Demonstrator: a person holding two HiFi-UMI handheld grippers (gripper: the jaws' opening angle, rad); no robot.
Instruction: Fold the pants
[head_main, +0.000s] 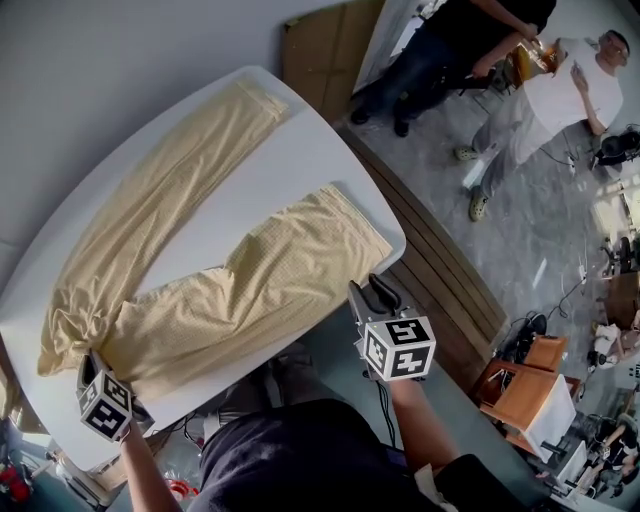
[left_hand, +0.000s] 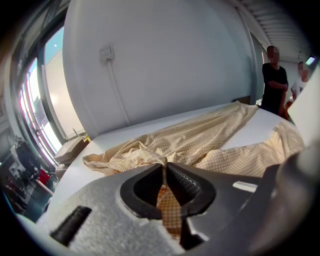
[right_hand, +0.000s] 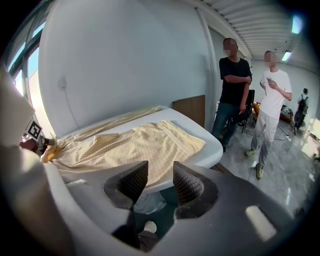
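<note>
**Yellow checked pants (head_main: 215, 290) lie in a V on the white surface (head_main: 275, 165), with the waist pinched by the left gripper (left_hand: 164, 172).**
In the head view the bunched waist sits at 8 o'clock. One leg runs long toward 12 o'clock and the other toward 3 o'clock, its hem just beside the surface's rounded edge, with bare surface between the legs. The right gripper (right_hand: 160, 181) hangs off the near edge at 5 o'clock, jaws spread with nothing between them.

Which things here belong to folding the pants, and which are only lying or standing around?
For the job: yellow checked pants, white table, left gripper (shut on the pants), right gripper (open, empty).

Just around: person in black, person in white shirt, brown board at the wall, orange chairs.
</note>
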